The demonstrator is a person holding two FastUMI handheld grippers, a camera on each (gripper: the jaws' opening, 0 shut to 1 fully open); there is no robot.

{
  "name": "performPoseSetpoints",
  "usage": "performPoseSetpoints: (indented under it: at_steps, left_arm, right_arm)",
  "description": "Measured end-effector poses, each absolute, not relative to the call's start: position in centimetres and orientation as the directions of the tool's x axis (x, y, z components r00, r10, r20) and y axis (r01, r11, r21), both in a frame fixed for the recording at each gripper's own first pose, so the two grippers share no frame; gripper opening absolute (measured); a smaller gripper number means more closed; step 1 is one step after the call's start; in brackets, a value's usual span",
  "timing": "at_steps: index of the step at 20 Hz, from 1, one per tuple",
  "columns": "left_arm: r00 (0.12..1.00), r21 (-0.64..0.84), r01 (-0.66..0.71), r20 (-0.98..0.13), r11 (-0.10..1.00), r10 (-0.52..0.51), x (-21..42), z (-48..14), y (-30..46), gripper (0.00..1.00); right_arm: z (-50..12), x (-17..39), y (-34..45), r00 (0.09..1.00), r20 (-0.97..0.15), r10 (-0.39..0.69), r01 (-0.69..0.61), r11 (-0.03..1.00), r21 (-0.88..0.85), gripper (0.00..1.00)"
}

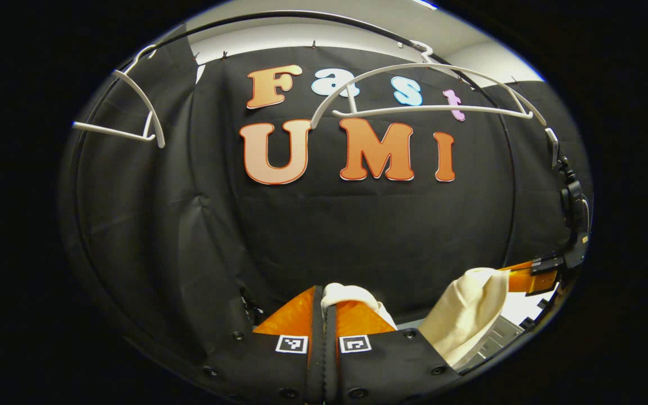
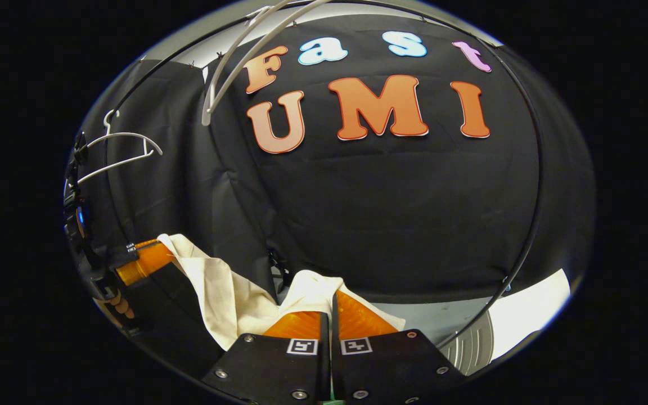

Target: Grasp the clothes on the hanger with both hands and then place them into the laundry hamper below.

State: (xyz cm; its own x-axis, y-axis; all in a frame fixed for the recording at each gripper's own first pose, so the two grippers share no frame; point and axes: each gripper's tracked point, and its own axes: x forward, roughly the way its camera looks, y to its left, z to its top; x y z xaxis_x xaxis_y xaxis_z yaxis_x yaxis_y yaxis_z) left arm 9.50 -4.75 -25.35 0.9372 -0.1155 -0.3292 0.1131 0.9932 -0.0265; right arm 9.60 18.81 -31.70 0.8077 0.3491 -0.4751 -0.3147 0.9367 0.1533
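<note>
In the left gripper view the left tongs are closed, fingers pressed together on a fold of the cream garment, which bunches just past the tips, and the right tongs at the far right grip another part of it. In the right gripper view the right tongs are likewise clamped on the cloth — it stretches in a band off to the left tongs. Two bare white hangers hang on the rail above, well apart from the garment.
</note>
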Motion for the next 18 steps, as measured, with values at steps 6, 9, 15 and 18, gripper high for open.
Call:
performPoseSetpoints:
  at_steps: [6, 9, 15, 18]
  left_arm:
    - [0.934, -0.041, 0.140, -0.327, 0.989, -0.145, 7.8, -26.9, -6.3, 0.07]
    - [0.922, -0.082, 0.136, -0.355, 0.987, -0.156, 6.4, -29.5, -6.9, 0.07]
    - [0.851, -0.172, 0.109, -0.493, 0.979, -0.182, 5.3, -40.2, -8.7, 0.07]
    - [0.804, -0.173, 0.086, -0.570, 0.981, -0.171, 3.9, -45.8, -9.3, 0.07]
  right_arm:
    - [-33.4, 8.1, 25.7, 0.770, -0.475, 0.426, -0.369, 0.905, 0.213, 0.00]
    - [-35.7, 7.2, 26.7, 0.766, -0.478, 0.430, -0.370, 0.903, 0.219, 0.00]
    - [-45.5, 6.5, 24.4, 0.721, -0.573, 0.390, -0.299, 0.921, 0.251, 0.01]
    - [-51.3, 5.7, 22.1, 0.707, -0.618, 0.344, -0.262, 0.939, 0.223, 0.01]
